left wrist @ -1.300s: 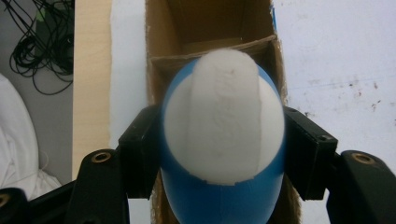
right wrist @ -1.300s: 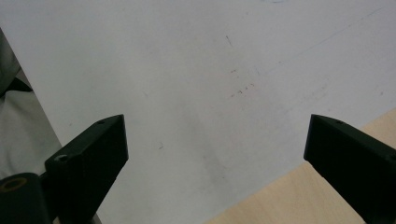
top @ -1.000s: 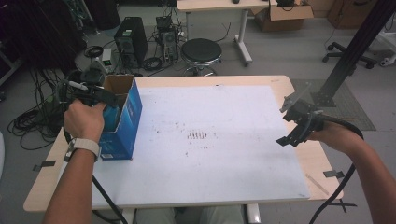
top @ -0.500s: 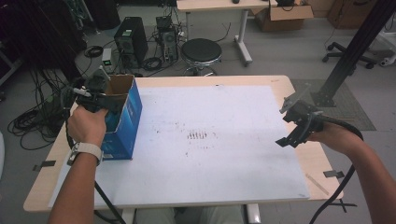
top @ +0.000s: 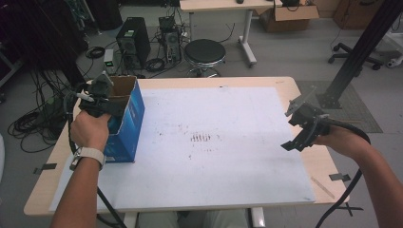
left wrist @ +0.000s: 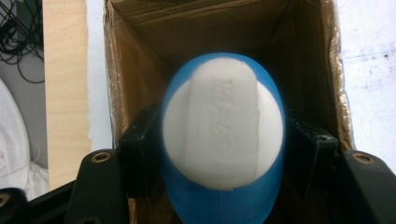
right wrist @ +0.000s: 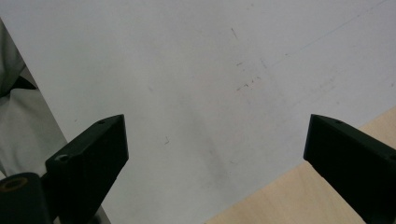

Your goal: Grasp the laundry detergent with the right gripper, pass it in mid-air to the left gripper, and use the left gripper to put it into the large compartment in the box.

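A blue cardboard box [top: 127, 122] with an open top stands at the table's left side. My left gripper [top: 105, 100] hovers over its opening, shut on a blue egg-shaped object with a white face [left wrist: 223, 140]; both jaws press on its sides. Below that object is the brown inside of the box [left wrist: 196, 28]. My right gripper [top: 295, 137] is held above the white sheet [top: 214, 142] near the table's right edge. In the right gripper view its gripper [right wrist: 215, 154] is open, with nothing between the fingers.
The white sheet covers most of the wooden table [top: 328, 166]. Bits of black tape [top: 340, 176] lie at the table's edges. Beyond the table stand a black stool [top: 204, 52], a computer tower [top: 129, 40] and tangled cables on the floor.
The left gripper with the blue object has shifted slightly right and further over the box opening. The right gripper has stayed put.
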Demonstrator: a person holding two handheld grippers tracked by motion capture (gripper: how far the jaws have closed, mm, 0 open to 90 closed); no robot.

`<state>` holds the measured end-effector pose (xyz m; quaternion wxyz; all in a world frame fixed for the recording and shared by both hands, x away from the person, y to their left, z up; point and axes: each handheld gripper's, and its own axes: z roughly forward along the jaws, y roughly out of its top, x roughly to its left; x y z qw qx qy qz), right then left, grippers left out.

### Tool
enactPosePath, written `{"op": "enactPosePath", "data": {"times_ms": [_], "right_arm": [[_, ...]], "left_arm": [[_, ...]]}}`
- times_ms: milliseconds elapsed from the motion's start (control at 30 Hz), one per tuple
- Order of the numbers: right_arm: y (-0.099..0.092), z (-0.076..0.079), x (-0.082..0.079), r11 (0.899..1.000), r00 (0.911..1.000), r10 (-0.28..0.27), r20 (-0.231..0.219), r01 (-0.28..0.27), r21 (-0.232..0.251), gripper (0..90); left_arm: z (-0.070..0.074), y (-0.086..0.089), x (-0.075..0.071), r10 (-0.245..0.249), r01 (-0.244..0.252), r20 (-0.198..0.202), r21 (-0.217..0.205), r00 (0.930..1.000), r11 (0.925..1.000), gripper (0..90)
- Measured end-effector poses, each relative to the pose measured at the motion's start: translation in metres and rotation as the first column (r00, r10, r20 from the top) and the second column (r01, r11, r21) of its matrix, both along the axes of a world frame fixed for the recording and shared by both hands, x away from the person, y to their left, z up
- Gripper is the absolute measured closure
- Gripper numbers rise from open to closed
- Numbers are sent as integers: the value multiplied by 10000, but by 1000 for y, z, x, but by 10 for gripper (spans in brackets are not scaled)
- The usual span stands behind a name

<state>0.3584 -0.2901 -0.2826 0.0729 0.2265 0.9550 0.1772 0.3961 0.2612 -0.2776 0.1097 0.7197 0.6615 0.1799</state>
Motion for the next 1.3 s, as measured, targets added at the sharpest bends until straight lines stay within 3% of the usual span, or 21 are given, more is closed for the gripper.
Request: {"op": "enactPosePath", "data": {"times_ms": [400,600,900,1300], "right_arm": [[2,-1,-1,10000,10000,4,-56,-4,-39,62],[3,-1,-1,10000,10000,50,-68,-51,-42,62],[3,1,-3,10000,10000,39,-24,-40,-62,61],[3,5,-5,10000,10000,24,38,-24,-42,61]], "left_arm": [[-1,6,0,-60,62,49,-391,10000,9992,374],[3,12,-4,-28,48,306,-677,9995,9977,327],[16,13,-6,-126,170,510,-868,9986,9961,247],[36,9,-7,-315,347,388,-852,9988,9958,190]]}}
